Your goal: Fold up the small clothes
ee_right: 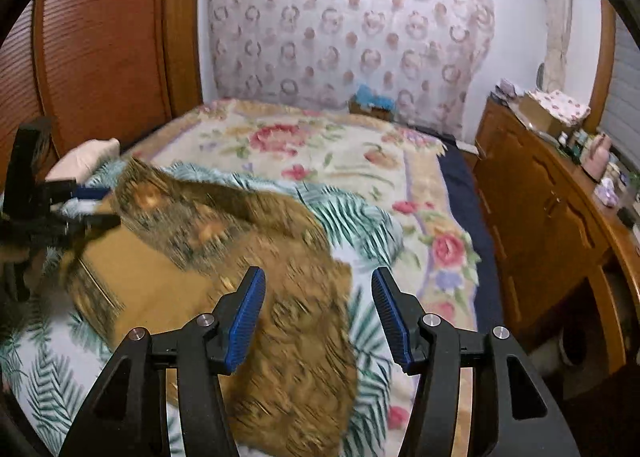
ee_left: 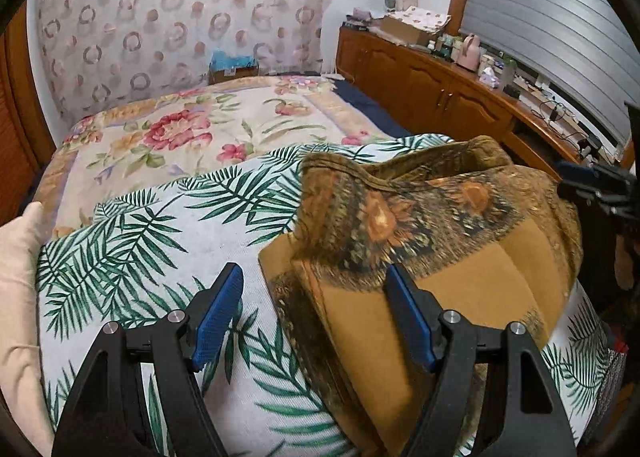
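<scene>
A small brown-and-mustard patterned garment (ee_left: 432,253) lies folded over on a palm-leaf cloth (ee_left: 132,241) on the bed. It also shows in the right wrist view (ee_right: 248,281), blurred. My left gripper (ee_left: 316,281) is open and empty, just above the garment's near left edge. My right gripper (ee_right: 318,281) is open and empty, above the garment's right edge. The right gripper shows at the right edge of the left wrist view (ee_left: 600,181). The left gripper shows at the left edge of the right wrist view (ee_right: 52,205).
A floral bedspread (ee_left: 208,125) covers the bed beyond the leaf cloth. A pale pillow (ee_left: 16,257) lies at the left. A wooden sideboard (ee_left: 432,85) with bottles and boxes runs along the right wall. A wooden shutter door (ee_right: 100,37) stands at the left.
</scene>
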The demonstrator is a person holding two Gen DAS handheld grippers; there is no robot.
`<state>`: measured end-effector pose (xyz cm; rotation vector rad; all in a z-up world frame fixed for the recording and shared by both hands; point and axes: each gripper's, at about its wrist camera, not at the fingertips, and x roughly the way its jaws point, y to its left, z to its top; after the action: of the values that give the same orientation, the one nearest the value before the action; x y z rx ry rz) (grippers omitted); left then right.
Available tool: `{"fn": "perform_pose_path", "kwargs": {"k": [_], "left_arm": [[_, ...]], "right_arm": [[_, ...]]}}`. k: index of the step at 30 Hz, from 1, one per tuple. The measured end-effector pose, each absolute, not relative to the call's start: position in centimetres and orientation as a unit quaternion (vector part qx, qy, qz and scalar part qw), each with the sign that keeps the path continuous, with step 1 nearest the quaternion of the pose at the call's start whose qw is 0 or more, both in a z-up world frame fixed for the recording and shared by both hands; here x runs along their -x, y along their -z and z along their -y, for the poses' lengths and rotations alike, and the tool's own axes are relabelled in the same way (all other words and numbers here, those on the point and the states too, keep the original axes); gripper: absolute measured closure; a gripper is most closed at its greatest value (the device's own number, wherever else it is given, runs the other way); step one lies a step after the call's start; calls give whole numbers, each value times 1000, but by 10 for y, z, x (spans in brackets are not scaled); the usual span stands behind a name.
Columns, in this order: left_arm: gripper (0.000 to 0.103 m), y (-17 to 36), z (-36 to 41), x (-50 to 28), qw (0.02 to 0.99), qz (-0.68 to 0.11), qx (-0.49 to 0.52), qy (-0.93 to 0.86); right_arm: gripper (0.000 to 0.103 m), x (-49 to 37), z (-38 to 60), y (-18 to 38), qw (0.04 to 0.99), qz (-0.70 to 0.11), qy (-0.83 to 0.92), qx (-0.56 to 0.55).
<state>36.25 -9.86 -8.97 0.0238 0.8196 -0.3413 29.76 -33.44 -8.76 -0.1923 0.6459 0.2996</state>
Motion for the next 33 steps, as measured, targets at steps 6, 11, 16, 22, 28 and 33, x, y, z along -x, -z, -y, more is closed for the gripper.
{"fn": "perform_pose_path", "kwargs": {"k": [6,11,16,22,28,33], "left_arm": [[28,101,91,-366,905,-408,-27,120],[28,105,85,-363,903,-412,-22,117],[30,101,82,-358,893,-419,27,160],[35,111,91,-363,883,-436,41,171],[62,110,95,-361,872,-441,68,200],[90,108,97,-360,867,-440,81,217]], "right_arm": [[100,-330,334,91,915,-352,-187,60],[100,-332,326,76,939,-300,-164,41],[78,-334,322,85,929,-334,-156,40],[32,-341,325,77,918,-368,-147,29],[32,-345,322,76,908,-384,-169,4],[50,-333,313,75,908,-374,-186,10]]}}
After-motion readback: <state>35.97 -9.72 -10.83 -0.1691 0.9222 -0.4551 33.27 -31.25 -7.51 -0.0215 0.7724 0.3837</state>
